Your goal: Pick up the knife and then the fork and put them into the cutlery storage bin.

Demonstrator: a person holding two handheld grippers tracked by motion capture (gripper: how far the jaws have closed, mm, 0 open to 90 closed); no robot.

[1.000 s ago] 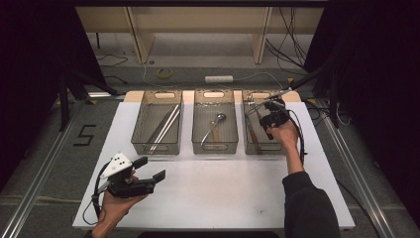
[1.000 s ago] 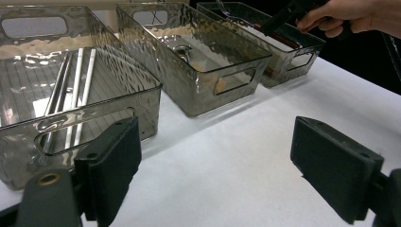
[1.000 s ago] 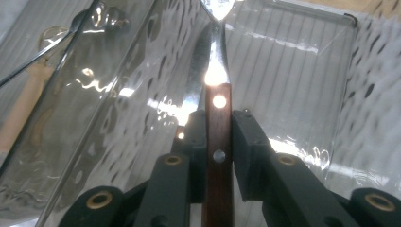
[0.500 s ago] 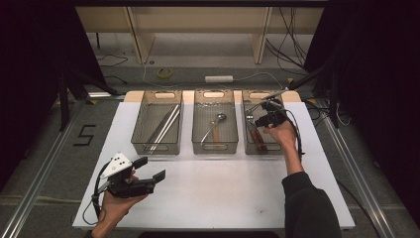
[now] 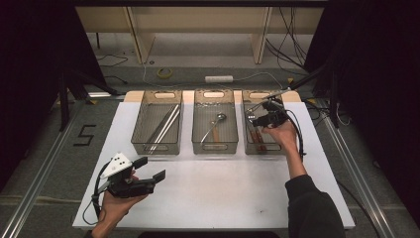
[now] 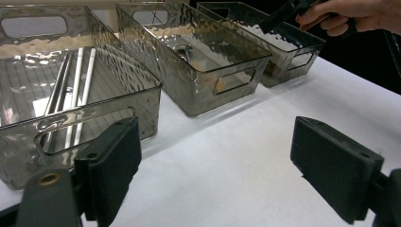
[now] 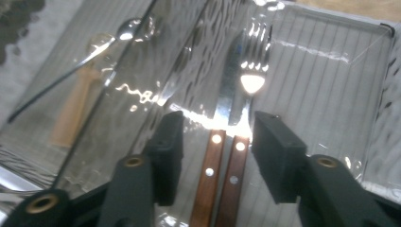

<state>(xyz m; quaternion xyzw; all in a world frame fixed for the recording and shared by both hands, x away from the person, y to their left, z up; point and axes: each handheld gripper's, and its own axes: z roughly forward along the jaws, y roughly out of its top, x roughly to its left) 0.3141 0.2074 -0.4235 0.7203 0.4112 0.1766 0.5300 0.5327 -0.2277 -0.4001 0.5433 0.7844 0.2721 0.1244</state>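
Three clear bins stand in a row at the back of the white table [image 5: 223, 198]. My right gripper [image 5: 254, 117] hovers over the right bin [image 5: 257, 144]. Its jaws have just been opening, and in the right gripper view [image 7: 218, 127] they stand apart. Below the gap, a wood-handled fork [image 7: 250, 61] and knife [image 7: 210, 165] lie side by side on the bin floor, untouched by the pads. My left gripper [image 5: 151, 168] rests low at the front left, open and holding nothing [image 6: 217, 142].
The left bin [image 5: 141, 141] holds long metal rods [image 6: 78, 90]. A spoon [image 5: 217, 121] lies in the middle bin [image 5: 198, 144]. Cables and a roll of tape lie on the floor beyond the table. Dark curtains hang at both sides.
The right hand has shifted slightly over the right bin. The left gripper has stayed where it was.
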